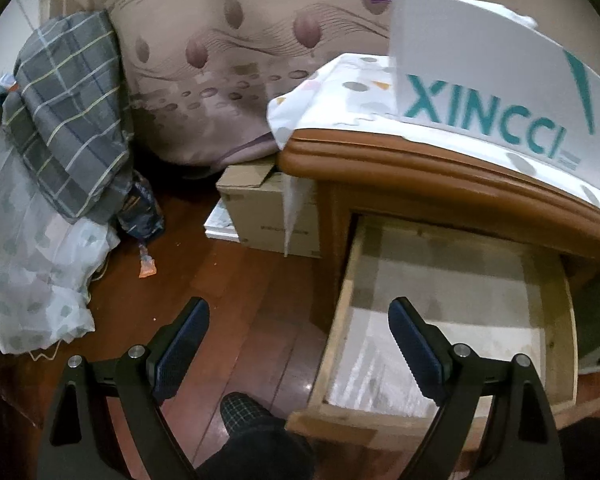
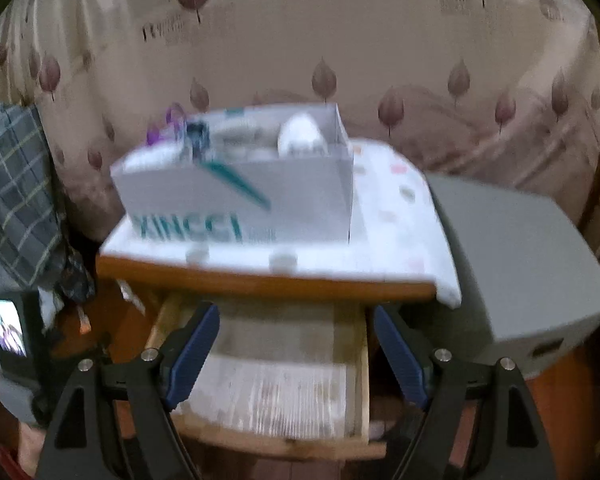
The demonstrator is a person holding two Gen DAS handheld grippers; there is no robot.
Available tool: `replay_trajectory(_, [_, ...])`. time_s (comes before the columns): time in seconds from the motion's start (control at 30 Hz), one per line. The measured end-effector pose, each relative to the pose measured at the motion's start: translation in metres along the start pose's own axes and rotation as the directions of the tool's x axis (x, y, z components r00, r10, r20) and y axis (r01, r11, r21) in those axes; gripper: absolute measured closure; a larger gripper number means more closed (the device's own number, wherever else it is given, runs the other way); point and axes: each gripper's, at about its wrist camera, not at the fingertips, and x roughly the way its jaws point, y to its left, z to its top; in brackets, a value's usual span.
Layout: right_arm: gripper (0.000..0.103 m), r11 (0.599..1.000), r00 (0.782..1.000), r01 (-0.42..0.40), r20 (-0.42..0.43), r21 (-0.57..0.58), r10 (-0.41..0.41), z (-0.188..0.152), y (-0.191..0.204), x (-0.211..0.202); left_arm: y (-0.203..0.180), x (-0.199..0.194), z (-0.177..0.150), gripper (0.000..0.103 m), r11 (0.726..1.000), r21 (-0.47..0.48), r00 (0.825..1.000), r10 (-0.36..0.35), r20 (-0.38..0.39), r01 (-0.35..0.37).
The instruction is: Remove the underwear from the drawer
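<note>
Wooden and pulled well out of the nightstand (image 1: 440, 168), the drawer (image 1: 356, 280) is the landmark here. From the left wrist view its pale lined floor looks bare; I can make out no underwear in it, though the back part runs under the nightstand top into shadow and the near right corner is cut off by a finger. The left gripper (image 1: 299, 344) hangs over the drawer's near left corner, its jaws wide with nothing between them: one blue pad (image 1: 414, 350) is over the drawer floor, the other is over the dark wooden floor (image 1: 260, 320) to the left of the drawer. In the right wrist view the right gripper (image 2: 296, 354) is centred above the drawer (image 2: 284, 376), jaws spread wide and empty, and the pads frame the drawer's floor from either side. This view is smeared, so the liner's pattern and any small item on it are hard to make out. On the nightstand top, above the drawer, a white box (image 2: 244, 200) with teal lettering stands on a spotted cloth (image 2: 400, 232); what fills the box is blurred. Right of the drawer sits a grey box (image 2: 520, 264), partly cut off. Left of the drawer, a brown carton (image 1: 268, 212) rests on the floor against a curtain (image 1: 220, 60).
</note>
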Motion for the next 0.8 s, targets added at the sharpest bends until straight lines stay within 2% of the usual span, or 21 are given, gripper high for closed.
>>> replay_trajectory(0.17, [0.021, 0.999, 0.997, -0.007, -0.074, -0.035, 0.004, -0.038, 0.010, 0.014, -0.013, -0.013, -0.014, 0.014, 0.999, 0.009, 0.998, -0.047, -0.041, 0.047])
replay_trajectory(0.27, [0.021, 0.998, 0.995, -0.013, -0.099, -0.061, 0.007, -0.053, 0.013, 0.018, -0.021, -0.027, -0.021, 0.014, 0.999, 0.027, 0.999, -0.030, -0.027, 0.031])
replay_trajectory(0.8, [0.021, 0.998, 0.991, 0.009, -0.133, -0.069, -0.018, -0.078, 0.007, 0.019, -0.035, -0.064, -0.033, 0.014, 0.998, 0.036, 0.998, -0.048, -0.027, 0.049])
